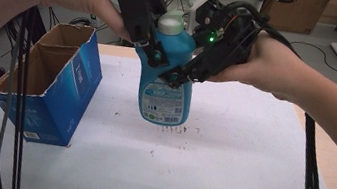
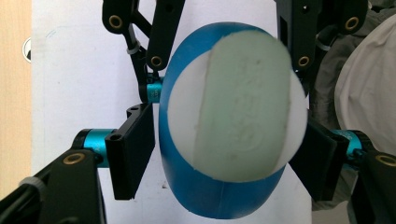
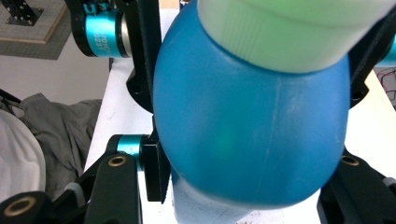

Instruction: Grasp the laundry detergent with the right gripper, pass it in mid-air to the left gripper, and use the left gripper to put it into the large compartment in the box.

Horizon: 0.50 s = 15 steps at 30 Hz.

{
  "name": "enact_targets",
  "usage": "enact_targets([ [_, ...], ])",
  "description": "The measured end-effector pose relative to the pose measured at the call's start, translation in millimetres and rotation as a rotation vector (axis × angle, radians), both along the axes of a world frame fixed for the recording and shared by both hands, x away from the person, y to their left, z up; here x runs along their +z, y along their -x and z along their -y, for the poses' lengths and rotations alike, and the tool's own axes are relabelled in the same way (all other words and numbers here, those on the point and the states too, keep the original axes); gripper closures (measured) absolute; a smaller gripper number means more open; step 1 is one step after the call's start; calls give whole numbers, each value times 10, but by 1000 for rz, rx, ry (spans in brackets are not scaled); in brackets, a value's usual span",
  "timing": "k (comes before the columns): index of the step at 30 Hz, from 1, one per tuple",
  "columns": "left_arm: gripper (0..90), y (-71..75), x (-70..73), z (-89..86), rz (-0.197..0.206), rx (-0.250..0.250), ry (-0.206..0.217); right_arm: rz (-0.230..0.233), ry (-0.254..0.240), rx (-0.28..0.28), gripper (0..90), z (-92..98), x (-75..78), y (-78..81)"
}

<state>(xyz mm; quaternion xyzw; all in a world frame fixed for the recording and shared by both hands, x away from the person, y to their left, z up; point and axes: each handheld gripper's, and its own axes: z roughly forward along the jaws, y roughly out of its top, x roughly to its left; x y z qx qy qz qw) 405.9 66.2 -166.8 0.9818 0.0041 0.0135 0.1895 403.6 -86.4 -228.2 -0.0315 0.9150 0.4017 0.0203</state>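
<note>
A blue detergent bottle (image 1: 165, 99) with a pale green cap (image 1: 171, 22) hangs upright a little above the white table sheet (image 1: 247, 162). Both grippers hold it near its shoulder. My left gripper (image 1: 154, 57) comes down from the upper left, its jaws against the bottle just below the cap. My right gripper (image 1: 176, 77) reaches in from the right and is shut on the bottle's body slightly lower. In the left gripper view the cap (image 2: 238, 112) sits between that gripper's (image 2: 229, 156) black pads (image 2: 135, 149). In the right gripper view the blue body (image 3: 243, 130) lies between that gripper's (image 3: 245, 182) jaws.
An open blue cardboard box (image 1: 56, 88) stands at the table's left, its top flaps torn. Black cables (image 1: 15, 127) hang in front of it and another bundle (image 1: 311, 171) trails at the right. Small dark specks (image 1: 176, 128) dot the sheet under the bottle.
</note>
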Motion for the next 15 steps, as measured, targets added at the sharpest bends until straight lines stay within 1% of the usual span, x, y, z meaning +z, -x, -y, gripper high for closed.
enact_targets([
  [4,289,0,-5,5,-1,3,-1,-1,2,-2,454,-7,-4,3],
  [6,312,5,-2,6,3,1,-2,-3,2,-3,454,-10,-4,7],
  [7,312,11,-3,8,1,6,3,-3,5,-4,454,-12,-3,9],
  [12,314,16,-3,14,1,4,1,-10,13,-11,454,-10,-1,22],
  [13,315,16,-2,15,3,3,-3,-5,6,-7,454,-13,-1,18],
  [15,323,17,-2,19,1,3,-4,-5,8,-12,454,-10,4,24],
])
